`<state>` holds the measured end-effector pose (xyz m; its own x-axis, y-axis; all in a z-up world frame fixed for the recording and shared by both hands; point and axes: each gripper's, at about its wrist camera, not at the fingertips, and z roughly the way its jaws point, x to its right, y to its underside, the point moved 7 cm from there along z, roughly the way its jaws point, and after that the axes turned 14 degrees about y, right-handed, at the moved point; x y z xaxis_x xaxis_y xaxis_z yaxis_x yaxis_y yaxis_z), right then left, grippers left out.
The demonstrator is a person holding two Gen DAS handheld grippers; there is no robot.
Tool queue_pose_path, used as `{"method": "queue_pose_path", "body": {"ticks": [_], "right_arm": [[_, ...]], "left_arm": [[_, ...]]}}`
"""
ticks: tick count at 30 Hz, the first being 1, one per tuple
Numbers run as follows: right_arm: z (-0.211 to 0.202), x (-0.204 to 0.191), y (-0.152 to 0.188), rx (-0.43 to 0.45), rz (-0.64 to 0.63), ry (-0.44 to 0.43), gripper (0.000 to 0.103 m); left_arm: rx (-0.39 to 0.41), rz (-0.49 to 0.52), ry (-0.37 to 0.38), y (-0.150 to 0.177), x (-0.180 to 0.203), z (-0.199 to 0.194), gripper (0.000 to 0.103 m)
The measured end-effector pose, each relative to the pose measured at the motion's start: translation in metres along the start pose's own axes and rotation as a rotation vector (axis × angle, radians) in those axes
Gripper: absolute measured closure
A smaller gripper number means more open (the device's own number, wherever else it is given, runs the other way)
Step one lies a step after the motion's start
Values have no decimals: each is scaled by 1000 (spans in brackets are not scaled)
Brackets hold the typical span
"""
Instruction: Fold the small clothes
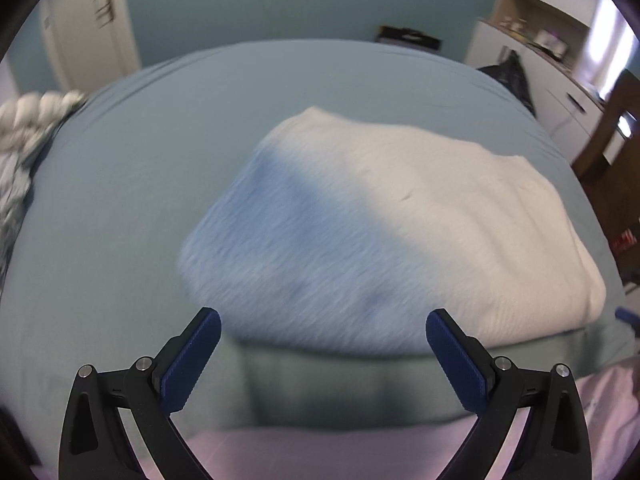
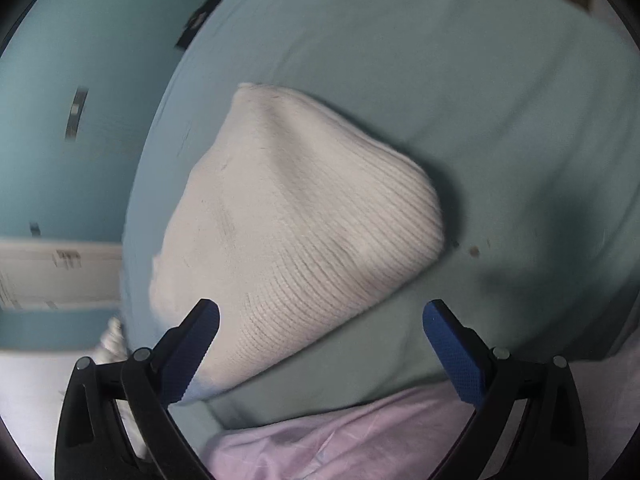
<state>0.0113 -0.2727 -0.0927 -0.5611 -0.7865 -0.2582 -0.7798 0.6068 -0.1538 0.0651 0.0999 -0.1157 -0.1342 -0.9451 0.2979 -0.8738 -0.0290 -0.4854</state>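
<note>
L wrist view
L gripper (image 1: 323, 330): jaws spread wide, nothing betw the blue pads (image 1: 192, 364); released, pointing down at the bed.
Knit garment (image 1: 400, 220): white ribbed knit, folded into a thick flat bundle, lying on the teal sheet (image 1: 120, 200) just beyond the fingertips. Near-left part in bluish shade, far-right part bright. Blurred.
Sheet edge: drops off below the garment; pale pink fabric (image 1: 320, 452) along the bottom of the frame.
Bkgd: chunky braided knit (image 1: 28, 120) at left edge of bed, white door (image 1: 88, 28) back left, white cabinets (image 1: 540, 52) back right, dark item (image 1: 408, 38) on floor past the bed.

R wrist view
R gripper (image 2: 321, 320): jaws fully apart, empty; let go. Left pad (image 2: 192, 356) overlaps the garment's near corner in the frame; contact can't tell.
Knit garment (image 2: 300, 220): same white bundle, rib texture sharp here, rounded corner toward right, lying on teal sheet (image 2: 480, 100) near the bed's left edge.
Sheet: small brownish spot (image 2: 475, 251) just right of the garment.
Pink fabric (image 2: 340, 440): bottom centre, below the bed edge.
</note>
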Motion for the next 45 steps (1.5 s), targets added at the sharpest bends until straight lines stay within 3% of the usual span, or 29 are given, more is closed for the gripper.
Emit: {"method": "queue_pose_path", "body": {"ticks": [3,6,7,11,13,17,20,23,27,30,34,36,39,43,44,45], "right_arm": [[7,-43,5,84,-181,48,3],[23,-85,19,111,-381,65,3],[31,-98,25,113,-450,82,3],[79,-121,44,54,-634,213,3],[105,-118,50,14,-693,325,1],[97,-118,49,40,-712,323,1],[69,-101,42,27,-574,219,1],[44,-61,27,-16,-318,113,1],[47,4,14,-140,53,-23,1],[64,37,9,-234,248,-118,1],[91,47,6,-320,338,-167,1],[97,50,9,-343,396,-207,1],[104,57,10,-353,512,-266,1],[112,58,-2,-333,554,-328,25],[114,56,-4,-329,543,-325,25],[115,55,-5,-322,525,-305,25]], "left_arm": [[-40,18,-44,-3,3,24,0],[-121,-18,-192,7,-23,55,0],[-136,-28,-204,11,-31,63,0],[-128,-29,-195,13,-32,65,0],[-125,-33,-194,15,-33,63,0],[-115,-40,-171,14,-27,42,0],[-95,-62,-135,16,-29,17,0],[-105,-143,-65,27,-34,4,0],[-199,-241,99,43,-31,21,0],[-247,-397,152,47,-42,43,0],[-264,-568,184,48,-55,64,0],[-255,-610,239,43,-53,75,0],[-224,-650,262,32,-53,87,0],[-227,-698,331,24,-50,103,0],[-232,-724,366,25,-50,108,2],[-233,-741,393,25,-51,110,11]]}}
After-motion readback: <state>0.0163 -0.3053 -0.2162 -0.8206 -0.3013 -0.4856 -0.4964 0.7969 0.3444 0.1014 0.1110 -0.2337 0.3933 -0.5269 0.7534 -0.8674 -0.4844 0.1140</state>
